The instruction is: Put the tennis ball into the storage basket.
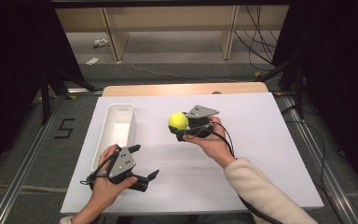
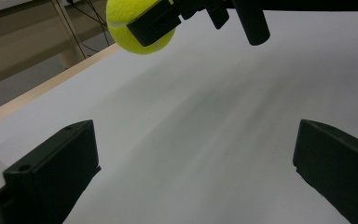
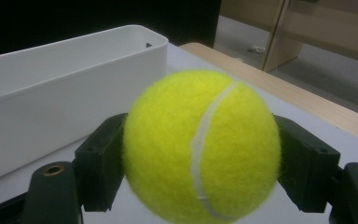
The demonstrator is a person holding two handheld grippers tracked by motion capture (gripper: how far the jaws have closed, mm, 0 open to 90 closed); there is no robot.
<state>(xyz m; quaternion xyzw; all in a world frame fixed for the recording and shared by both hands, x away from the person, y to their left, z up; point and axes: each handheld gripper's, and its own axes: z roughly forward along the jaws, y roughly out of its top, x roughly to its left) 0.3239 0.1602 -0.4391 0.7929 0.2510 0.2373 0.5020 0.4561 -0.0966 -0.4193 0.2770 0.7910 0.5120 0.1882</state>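
Underneath, white sheet [image 1: 261, 154] covers wooden table [image 1: 182, 88], grey floor [image 1: 182, 70] beyond

The right gripper [image 3: 200, 154] held a yellow tennis ball [image 3: 201, 145] between its two black jaws, one jaw pressed to each side of the ball. The ball's white seam curved from upper right down to its lower edge. The ball sat clear of the white table surface [image 3: 286, 207] below it. Behind and to the left of the ball stood a long white bin [image 3: 60, 93], its near wall facing the camera and its rim running off to the left. A pale wooden table edge [image 3: 303, 105] ran diagonally at the right, with wooden furniture legs [image 3: 279, 35] beyond it.
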